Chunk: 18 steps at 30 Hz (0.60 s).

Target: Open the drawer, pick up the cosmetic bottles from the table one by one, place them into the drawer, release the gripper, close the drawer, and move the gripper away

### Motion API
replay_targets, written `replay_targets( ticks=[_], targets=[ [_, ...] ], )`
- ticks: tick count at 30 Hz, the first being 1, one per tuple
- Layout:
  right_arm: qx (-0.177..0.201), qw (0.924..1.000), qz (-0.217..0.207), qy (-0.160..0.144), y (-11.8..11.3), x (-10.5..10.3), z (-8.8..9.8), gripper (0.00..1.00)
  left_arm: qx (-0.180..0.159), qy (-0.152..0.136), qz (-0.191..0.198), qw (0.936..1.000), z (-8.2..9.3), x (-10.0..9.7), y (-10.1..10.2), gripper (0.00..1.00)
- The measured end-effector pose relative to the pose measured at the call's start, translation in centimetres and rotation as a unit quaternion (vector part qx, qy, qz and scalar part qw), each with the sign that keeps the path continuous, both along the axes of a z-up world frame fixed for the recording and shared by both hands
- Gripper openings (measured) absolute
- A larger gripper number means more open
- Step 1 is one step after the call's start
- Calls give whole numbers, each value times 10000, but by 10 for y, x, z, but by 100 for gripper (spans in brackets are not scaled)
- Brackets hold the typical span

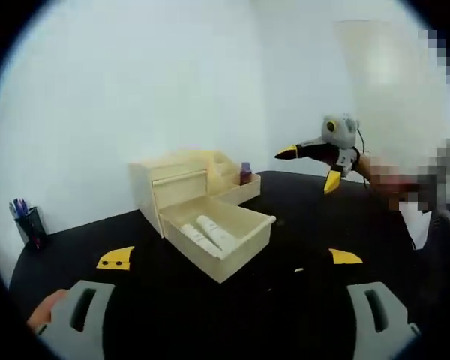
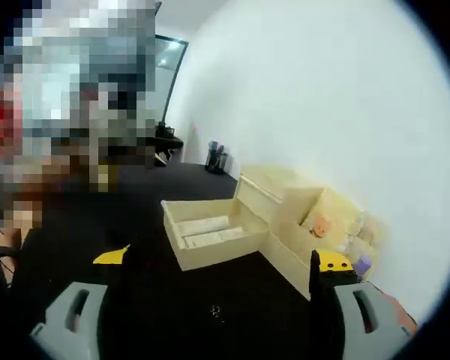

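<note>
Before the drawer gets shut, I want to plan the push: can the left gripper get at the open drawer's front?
Probably yes. The left gripper is open and faces the drawer, whose front panel has bare black table before it. The right gripper hangs off to the side, above the table.

Wooden organizer [image 1: 181, 174] stands on the desk [image 1: 285, 292] near the wall, its drawer [image 1: 223, 238] pulled out toward the left gripper view's camera — two cosmetic bottles [image 1: 208, 233] lie side by side in it. A small bottle [image 1: 245, 173] sits in the organizer's open side compartment, right of the drawer in that view. Pen holder [image 1: 30, 223] at the desk's far left edge; right gripper [image 1: 310, 166] held above the desk, right of the organizer.
</note>
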State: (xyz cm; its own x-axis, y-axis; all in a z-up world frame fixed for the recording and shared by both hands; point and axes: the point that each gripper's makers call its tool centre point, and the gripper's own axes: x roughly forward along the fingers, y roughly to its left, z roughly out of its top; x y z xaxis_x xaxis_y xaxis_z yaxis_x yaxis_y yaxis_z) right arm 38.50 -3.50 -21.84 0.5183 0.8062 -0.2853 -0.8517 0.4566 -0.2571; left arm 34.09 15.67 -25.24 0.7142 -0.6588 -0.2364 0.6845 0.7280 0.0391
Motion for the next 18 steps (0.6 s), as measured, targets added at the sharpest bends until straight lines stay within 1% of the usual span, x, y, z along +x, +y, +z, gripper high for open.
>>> replay_targets(
  ticks=[1,3,4,5,7,8,10,11,12,16,18],
  targets=[
    [13,10000,8,12,2,1,-3,93,-21,2,-27,10000,-3,1,1,96],
    [39,10000,21,14,6,3,-9,93,-167,63,-84,9998,-9,1,2,96],
    [42,10000,24,27,10,5,-14,93,-338,233,-123,9991,-13,-1,2,96],
    [33,10000,35,44,12,6,-18,93,-436,318,-94,9985,-15,0,3,96],
    [-39,9999,18,139,16,10,-30,93,-761,245,-51,9968,-14,4,8,96],
    [-58,9998,15,176,17,12,-35,93,-779,282,-48,9966,-17,3,10,96],
    [-40,9997,4,227,21,15,-42,93,-719,259,-76,9970,-18,-1,11,96],
    [-28,9997,2,238,23,16,-45,93,-692,134,-94,9975,-16,-2,12,96],
    [-22,9997,-6,243,26,19,-48,93,-765,91,-82,9970,-14,-2,13,95],
    [-14,9999,21,166,32,22,-51,93,-914,184,-29,9956,-19,0,14,94],
    [-21,10000,65,45,36,24,-51,93,-961,194,12,9952,-23,2,12,92]
  ],
)
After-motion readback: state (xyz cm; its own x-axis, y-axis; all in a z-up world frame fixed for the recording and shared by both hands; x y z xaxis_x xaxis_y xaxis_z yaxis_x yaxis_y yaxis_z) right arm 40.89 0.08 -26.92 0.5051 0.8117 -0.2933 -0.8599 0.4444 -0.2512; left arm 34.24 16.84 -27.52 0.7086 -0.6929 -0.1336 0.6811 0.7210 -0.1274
